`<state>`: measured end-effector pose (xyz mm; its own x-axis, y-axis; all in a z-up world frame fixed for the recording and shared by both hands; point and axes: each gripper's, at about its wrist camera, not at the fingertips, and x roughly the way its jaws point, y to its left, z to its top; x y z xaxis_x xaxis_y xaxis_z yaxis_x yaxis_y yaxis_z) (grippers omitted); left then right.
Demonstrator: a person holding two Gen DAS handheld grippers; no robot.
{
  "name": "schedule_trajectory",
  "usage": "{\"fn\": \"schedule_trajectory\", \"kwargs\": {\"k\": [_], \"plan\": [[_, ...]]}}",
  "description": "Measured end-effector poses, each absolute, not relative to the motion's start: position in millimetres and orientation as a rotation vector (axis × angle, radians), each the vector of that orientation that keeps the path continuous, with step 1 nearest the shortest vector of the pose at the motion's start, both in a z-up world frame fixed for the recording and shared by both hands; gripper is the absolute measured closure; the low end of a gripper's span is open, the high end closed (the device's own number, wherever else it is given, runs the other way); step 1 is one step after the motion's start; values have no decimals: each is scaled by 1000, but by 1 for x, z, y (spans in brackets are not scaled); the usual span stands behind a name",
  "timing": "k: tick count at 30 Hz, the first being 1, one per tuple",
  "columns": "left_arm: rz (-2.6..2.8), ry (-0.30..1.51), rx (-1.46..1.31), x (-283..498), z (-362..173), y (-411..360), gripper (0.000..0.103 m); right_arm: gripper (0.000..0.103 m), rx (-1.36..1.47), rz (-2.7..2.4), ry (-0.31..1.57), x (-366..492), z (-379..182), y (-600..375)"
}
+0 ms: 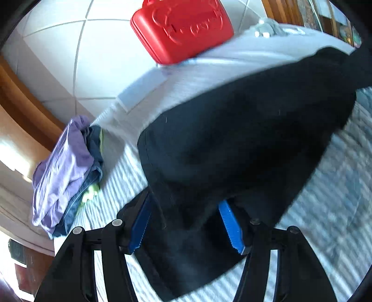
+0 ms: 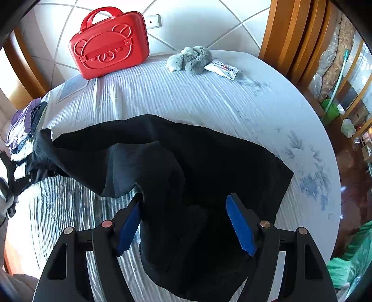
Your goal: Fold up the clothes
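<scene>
Your left gripper sits low over the bed, its blue pads spread wide apart — jaws open, with the black garment running loose between them and draping over the fingertips. Nothing is pinched there; the cloth just lies in the gap. The left wrist view is blurred, so finer folds in the fabric can't be read.

Your right gripper shows the same — blue pads wide apart, jaws open, black garment bunched in the space between them and hanging down toward the camera. The cloth touches or hides the left pad's tip; whether it rests on the right pad you cannot tell.

The garment lies across the middle of the striped white bedspread, one long part stretching out to the left edge of the bed, the wider part spread to the right. It is rumpled, with a raised hump near the center.

At the left edge of the bed there is a stack of clothes — purple on top, dark denim under it, a bit of yellow-green at the bottom. A red case with a bear face stands at the far side against the tiled wall. Near it lie a grey plush toy and, touching it, a white packet.
</scene>
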<state>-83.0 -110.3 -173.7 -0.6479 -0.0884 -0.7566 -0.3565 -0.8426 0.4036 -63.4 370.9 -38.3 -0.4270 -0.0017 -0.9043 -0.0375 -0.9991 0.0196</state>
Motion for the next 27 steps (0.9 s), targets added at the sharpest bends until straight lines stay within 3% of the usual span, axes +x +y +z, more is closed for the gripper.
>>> {"fn": "schedule_trajectory", "kwargs": {"k": [1, 2, 7, 12, 18, 23, 25, 27], "plan": [[2597, 782, -1248, -87, -173, -110, 64, 32, -1666, 2636, 27, -61, -37, 368], [2598, 756, -1260, -91, -172, -109, 96, 32, -1662, 2636, -4, -58, -35, 365], [2595, 560, -1362, -100, -168, -121, 98, 32, -1571, 2646, -188, -28, -24, 351], [2671, 236, -1291, -99, -118, -143, 98, 32, -1560, 2637, -302, 1, -27, 333], [2785, 42, -1153, -71, -39, -167, 98, 31, -1599, 2677, -188, 15, -64, 310], [2896, -82, -1097, -49, 15, -221, 98, 33, -1563, 2654, -548, 14, -117, 262], [2942, -113, -1097, -35, 31, -242, 98, 42, -1574, 2592, -693, 10, -141, 254], [2994, -107, -1090, -18, 45, -256, 98, 74, -1609, 2616, -674, 4, -149, 257]]}}
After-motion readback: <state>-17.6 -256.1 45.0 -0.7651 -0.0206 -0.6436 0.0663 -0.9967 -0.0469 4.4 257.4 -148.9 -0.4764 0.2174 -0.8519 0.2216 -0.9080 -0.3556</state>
